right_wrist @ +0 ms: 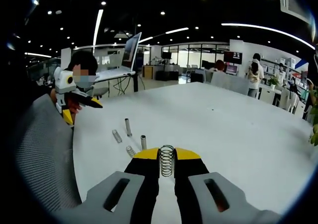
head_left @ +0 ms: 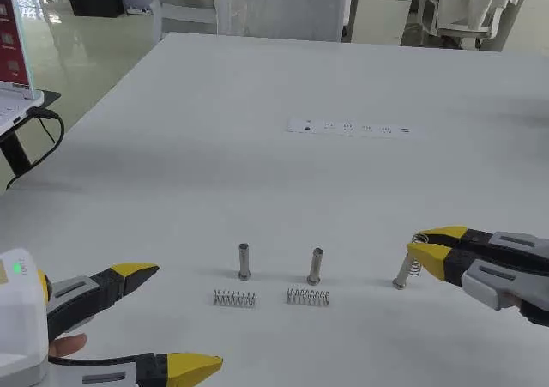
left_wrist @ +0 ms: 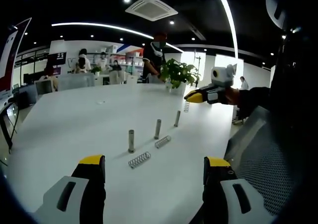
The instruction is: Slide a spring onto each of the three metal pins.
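Note:
Three short metal pins stand in a row on the white table: the left pin [head_left: 244,261], the middle pin [head_left: 315,266] and the right pin [head_left: 401,272], which leans a little. Two springs lie flat in front of them, one [head_left: 234,298] by the left pin and one [head_left: 308,297] by the middle pin. My right gripper [head_left: 418,243] is shut on a third spring [right_wrist: 167,160], held right at the top of the right pin [left_wrist: 177,118]. My left gripper [head_left: 176,318] hangs open and holds nothing, near the table's front left, short of the left pin [left_wrist: 131,140].
A white power strip [head_left: 347,128] lies flat mid-table beyond the pins. A laptop [head_left: 12,61] on a stand with a black cable [head_left: 50,121] sits off the left edge. A grey chair [head_left: 279,9] stands at the far end.

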The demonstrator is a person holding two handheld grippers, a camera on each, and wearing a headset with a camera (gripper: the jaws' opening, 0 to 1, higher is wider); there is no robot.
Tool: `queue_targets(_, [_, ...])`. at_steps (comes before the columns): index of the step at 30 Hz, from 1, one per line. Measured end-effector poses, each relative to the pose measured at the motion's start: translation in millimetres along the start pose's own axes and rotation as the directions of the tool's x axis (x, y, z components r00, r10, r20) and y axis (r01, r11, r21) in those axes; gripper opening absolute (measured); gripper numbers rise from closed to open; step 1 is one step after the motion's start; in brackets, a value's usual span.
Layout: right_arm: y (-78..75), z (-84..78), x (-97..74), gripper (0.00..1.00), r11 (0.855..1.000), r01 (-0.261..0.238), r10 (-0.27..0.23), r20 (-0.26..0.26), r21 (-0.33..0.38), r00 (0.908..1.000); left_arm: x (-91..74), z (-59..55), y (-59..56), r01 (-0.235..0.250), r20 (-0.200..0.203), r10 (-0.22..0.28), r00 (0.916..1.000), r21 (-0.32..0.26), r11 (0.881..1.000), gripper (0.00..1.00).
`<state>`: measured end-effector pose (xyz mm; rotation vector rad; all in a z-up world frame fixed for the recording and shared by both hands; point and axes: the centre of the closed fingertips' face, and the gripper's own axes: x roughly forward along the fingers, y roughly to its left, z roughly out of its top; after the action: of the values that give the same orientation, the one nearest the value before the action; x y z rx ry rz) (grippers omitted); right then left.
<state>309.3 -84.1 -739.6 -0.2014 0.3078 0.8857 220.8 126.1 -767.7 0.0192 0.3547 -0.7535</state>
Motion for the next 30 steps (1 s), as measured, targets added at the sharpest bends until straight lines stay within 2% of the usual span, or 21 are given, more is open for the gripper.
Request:
queue_targets(11, [-17.3,1.2,3.2,0.08,0.999,0.037,-0.037,0.039,0.023,0.9986,0.6,-0.4,1.2,-0.001,-0.003,0.001,1.0,-0.002,1.0,0.77])
queue_targets(18, [-21.9,0.5,10.1,0.08,0.999,0.041,-0.042,0.044,0.027,0.9982,1.0,-1.2,1.4,0.0,-0.007,0.0,1.0,-0.002,1.0,0.77])
queue_targets(30, [-26.1,-4.7,11.8,0.08,0.998,0.048,-0.05,0.043,0.045,0.9978,0.6,-2.1,2.4,-0.003,-0.009,0.003,1.0,-0.005,1.0,0.77])
